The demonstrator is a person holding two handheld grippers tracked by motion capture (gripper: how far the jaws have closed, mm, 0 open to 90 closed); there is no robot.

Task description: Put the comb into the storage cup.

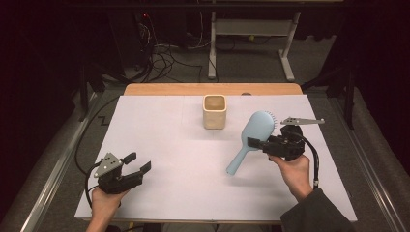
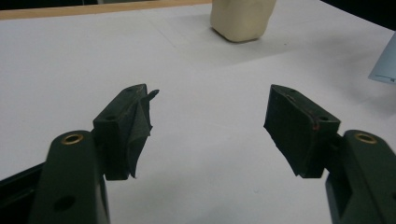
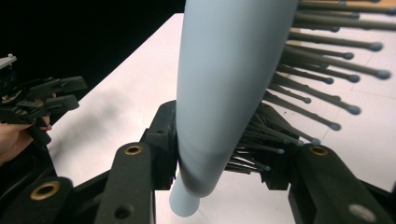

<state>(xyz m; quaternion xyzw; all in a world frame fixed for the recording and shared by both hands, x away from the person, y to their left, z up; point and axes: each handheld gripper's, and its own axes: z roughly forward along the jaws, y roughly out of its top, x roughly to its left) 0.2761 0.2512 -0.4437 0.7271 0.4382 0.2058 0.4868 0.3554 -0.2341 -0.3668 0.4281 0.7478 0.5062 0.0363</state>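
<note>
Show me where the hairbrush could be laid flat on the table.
The widest bare patch lies between the left gripper and the hairbrush, in front of the cup. The far left of the table, beside the cup, is bare too. It is tight around the right gripper, whose jaws clamp the brush.

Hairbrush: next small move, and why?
Probably carry the hairbrush toward the cream cup and tip its handle down over the opening. The right tongs clamp it above the table, the cup stands upright with nothing seen inside, and the left tongs are open, holding nothing.
</note>
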